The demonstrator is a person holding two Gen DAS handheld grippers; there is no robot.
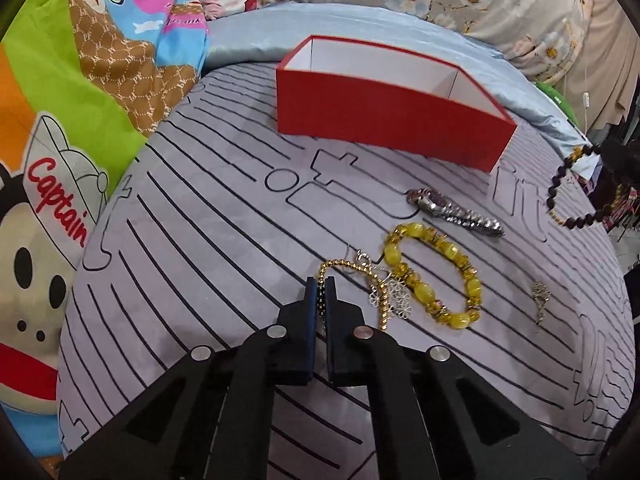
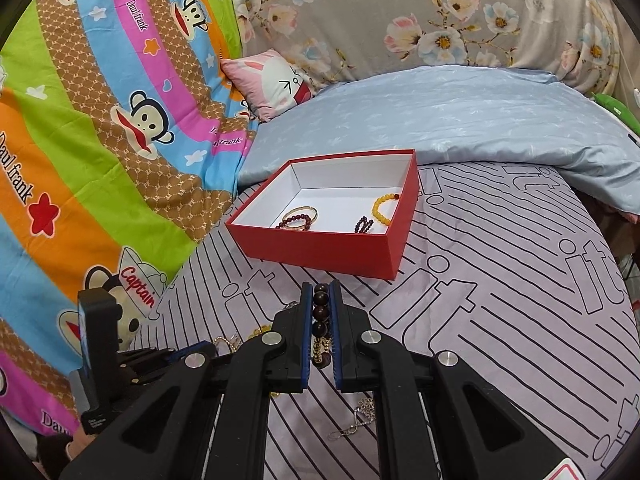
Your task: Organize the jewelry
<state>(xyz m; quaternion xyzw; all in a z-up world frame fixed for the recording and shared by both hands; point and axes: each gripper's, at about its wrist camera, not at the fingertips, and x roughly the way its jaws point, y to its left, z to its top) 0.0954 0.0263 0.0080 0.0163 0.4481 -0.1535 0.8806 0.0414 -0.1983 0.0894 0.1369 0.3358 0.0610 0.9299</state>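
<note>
On the left of the bed [image 1: 192, 240], the left gripper [image 1: 319, 292] is clenched on the gold chain [image 1: 360, 276], which lies tangled with a silver chain [image 1: 394, 294] just beside the yellow bracelet [image 1: 434, 276]. Lifting slowly should free the gold chain without dragging its neighbours. Beyond them lie a silver bracelet [image 1: 456, 212] and a small charm [image 1: 540, 300]. Farther right, the right gripper [image 2: 321, 316] is grasping the dark bead bracelet [image 2: 320, 312] in the air, short of the red box [image 2: 320, 248]. The box already holds a few bracelets [image 2: 300, 218]. The bead bracelet should probably be carried over the near wall and let go low inside.
</note>
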